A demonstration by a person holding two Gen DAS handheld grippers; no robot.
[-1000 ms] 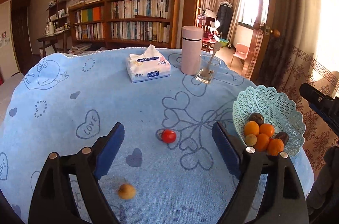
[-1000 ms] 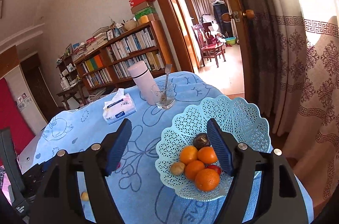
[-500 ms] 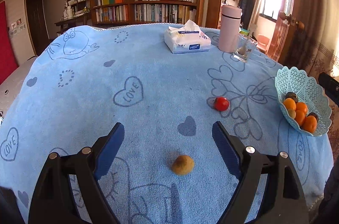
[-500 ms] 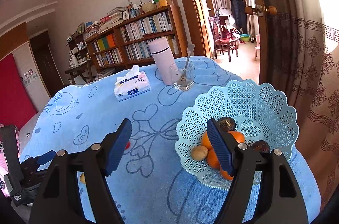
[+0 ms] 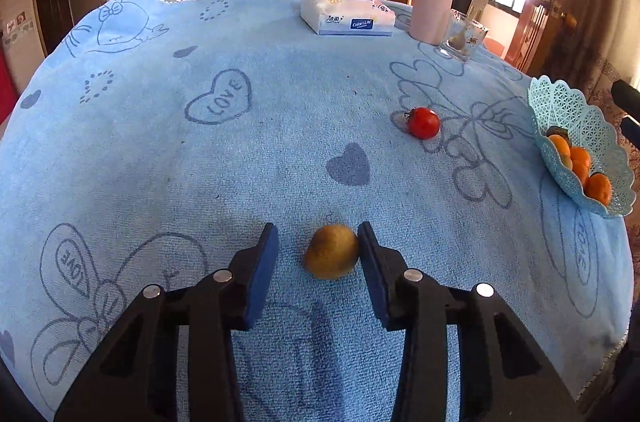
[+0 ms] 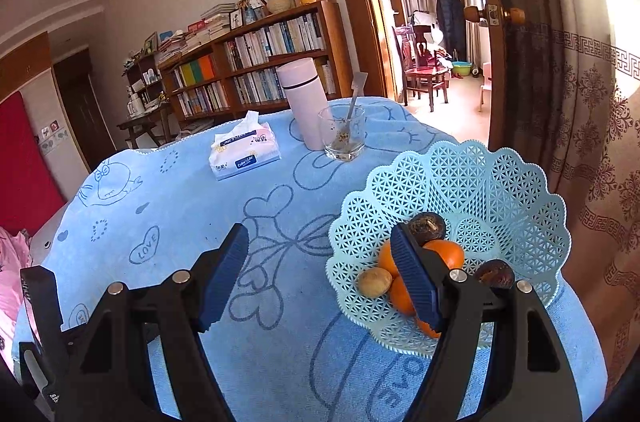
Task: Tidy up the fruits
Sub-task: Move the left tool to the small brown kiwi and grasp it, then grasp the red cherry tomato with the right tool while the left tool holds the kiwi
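L tongs low over worktop, blue towel cover. Jaws parted, nothing gripped yet. Small brown-yellow fruit sits on the cloth between the two pads, off-centre: looks to be touching or just shy of the R-side pad, clear gap to the L-side pad. So fruit is dead ahead of L tongs and already inside the gap, near the pad tips rather than deep in.

Fruit shape: roughly egg-like, only slightly elongated. Long axis appears to run approx across the jaw gap, tilted a bit; narrower end seems toward the L pad. Can't be firm on this, fisheye distorts. Stem end not discernible.

Judgement: next move = close, w/ small shift to the R first, else R pad pushes the fruit sideways and it may roll on the terry cloth. Round and prob. firm, so light squeeze enough.

Cherry tomato also loose on cloth, further out and to the R of L tongs, well apart from brown fruit, between it and basket.

R tongs spread wide, holding nothing, hovering by the near-L rim of the basket; R pad overlaps basket contents in view. Basket at R edge of worktop holds oranges, two dark fruits, one tan fruit.

L hand clearly nearer both loose items. Est. 2 fruits left to bin.
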